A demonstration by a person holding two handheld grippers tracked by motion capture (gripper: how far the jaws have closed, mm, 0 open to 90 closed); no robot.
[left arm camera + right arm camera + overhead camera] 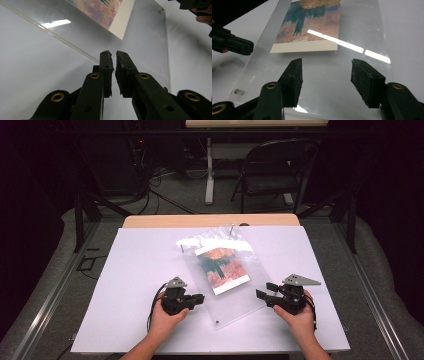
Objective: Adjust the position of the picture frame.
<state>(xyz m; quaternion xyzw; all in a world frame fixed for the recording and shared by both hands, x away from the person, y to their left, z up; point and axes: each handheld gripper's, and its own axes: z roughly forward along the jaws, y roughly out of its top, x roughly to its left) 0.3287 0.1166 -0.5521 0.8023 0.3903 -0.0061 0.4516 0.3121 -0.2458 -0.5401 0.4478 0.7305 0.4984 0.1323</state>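
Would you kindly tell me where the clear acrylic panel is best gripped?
Probably at a bare side edge of the acrylic panel, away from the picture. It lies flat on the table, so come in level from the side, one jaw slipping under the thin edge, clear of the corner hole.

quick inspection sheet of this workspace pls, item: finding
surface: white board on a wooden table, bare apart from the job's things
job's things: clear acrylic panel lying flat at an angle, a picture on it; a clear bag and two metal pins at its far end
clutter: nothing seen
grippers: left gripper at the panel's left edge, jaws nearly shut, nothing seen between them; right gripper at the right edge, jaws open over the panel
cables: black cable from the left gripper; more on the floor behind
surroundings: folding chair, table leg, dark room
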